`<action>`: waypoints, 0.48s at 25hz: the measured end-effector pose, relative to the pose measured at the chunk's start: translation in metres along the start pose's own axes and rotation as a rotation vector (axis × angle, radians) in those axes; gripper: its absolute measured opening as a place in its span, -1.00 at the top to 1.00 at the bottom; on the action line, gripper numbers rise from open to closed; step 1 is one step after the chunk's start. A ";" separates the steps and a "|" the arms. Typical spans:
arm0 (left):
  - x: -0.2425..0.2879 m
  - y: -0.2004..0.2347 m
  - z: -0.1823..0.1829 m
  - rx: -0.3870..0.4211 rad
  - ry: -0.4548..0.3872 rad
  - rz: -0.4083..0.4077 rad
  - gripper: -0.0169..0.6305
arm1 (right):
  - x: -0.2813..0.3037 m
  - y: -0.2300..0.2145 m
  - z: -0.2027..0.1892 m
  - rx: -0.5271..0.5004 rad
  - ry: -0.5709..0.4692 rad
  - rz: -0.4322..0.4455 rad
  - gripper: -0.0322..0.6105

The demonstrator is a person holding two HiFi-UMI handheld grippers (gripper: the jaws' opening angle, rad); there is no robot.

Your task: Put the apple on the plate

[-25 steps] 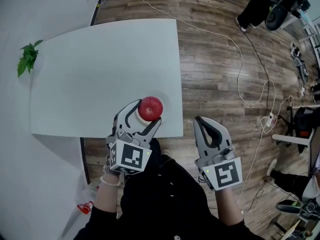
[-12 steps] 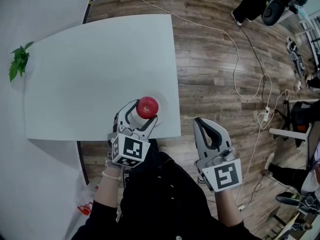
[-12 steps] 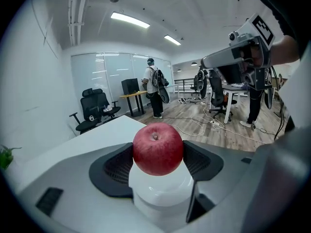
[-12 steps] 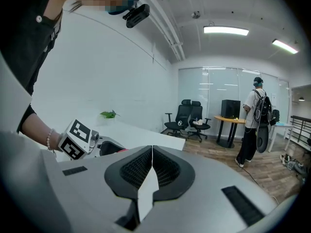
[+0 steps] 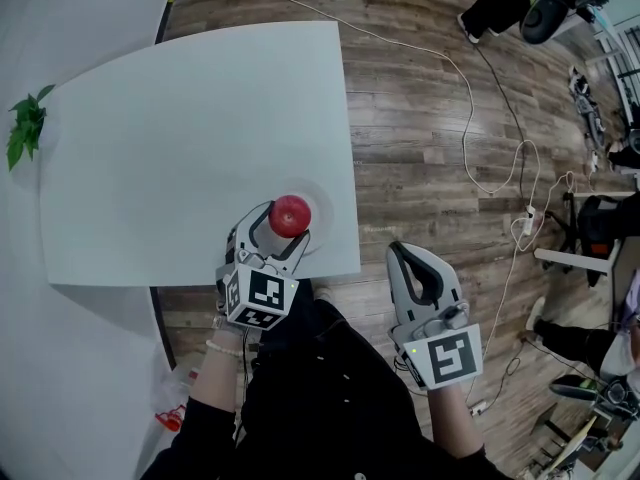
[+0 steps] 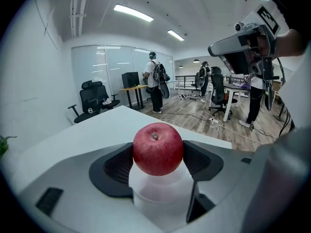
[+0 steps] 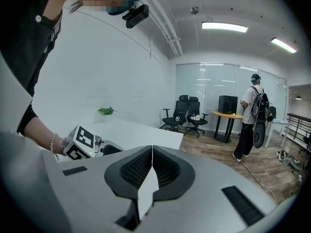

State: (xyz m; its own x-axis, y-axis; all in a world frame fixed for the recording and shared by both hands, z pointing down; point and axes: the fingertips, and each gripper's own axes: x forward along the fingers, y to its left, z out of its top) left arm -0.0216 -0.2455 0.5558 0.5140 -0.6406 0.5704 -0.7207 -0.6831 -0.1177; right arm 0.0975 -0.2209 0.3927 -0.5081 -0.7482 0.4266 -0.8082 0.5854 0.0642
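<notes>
Apple first: it sits at the 5 o'clock corner of the bench, inside the faint round outline of the white plate. Your left hand-held gripper reaches in from 6 o'clock. The left gripper view shows its jaws drawn in, with both ribbed pads against the sides of the apple, stem up, so it has hold of the fruit. No view shows clearly whether the apple's base touches the plate or hangs just above it.

Your right hand-held gripper is at 3 o'clock of the left one, off the bench and over the wooden floor. Its jaws are pressed fully together with nothing between them.

The step in hand looks like the set-down itself, near the end of the task. The next move likely calls for this:
- Make sure the apple's weight rests on the plate.
- Part the left jaws evenly so neither pad nudges the fruit toward the bench edge close by at 3 o'clock.
- Draw the gripper straight back toward 6 o'clock.
</notes>
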 end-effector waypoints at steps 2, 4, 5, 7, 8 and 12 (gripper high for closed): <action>0.004 -0.001 -0.005 0.006 0.008 -0.006 -0.08 | 0.000 -0.001 -0.003 0.007 0.001 -0.009 0.77; 0.010 -0.002 -0.007 0.004 0.010 -0.012 -0.08 | 0.000 -0.002 -0.006 0.013 0.008 -0.017 0.77; 0.013 -0.002 -0.008 0.004 0.010 -0.014 -0.08 | 0.000 -0.004 -0.007 0.018 0.009 -0.024 0.77; 0.018 -0.004 -0.007 0.010 0.011 -0.015 -0.08 | -0.003 -0.007 -0.009 0.036 0.005 -0.043 0.77; 0.020 -0.004 -0.007 0.014 0.013 -0.015 -0.08 | -0.003 -0.009 -0.010 0.041 0.005 -0.049 0.77; 0.025 -0.005 -0.011 0.007 0.015 -0.019 -0.08 | -0.002 -0.007 -0.013 0.040 0.009 -0.051 0.77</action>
State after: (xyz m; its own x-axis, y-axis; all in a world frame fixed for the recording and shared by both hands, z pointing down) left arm -0.0106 -0.2543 0.5796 0.5201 -0.6225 0.5848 -0.7078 -0.6973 -0.1127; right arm 0.1084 -0.2193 0.4027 -0.4629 -0.7739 0.4322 -0.8445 0.5332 0.0505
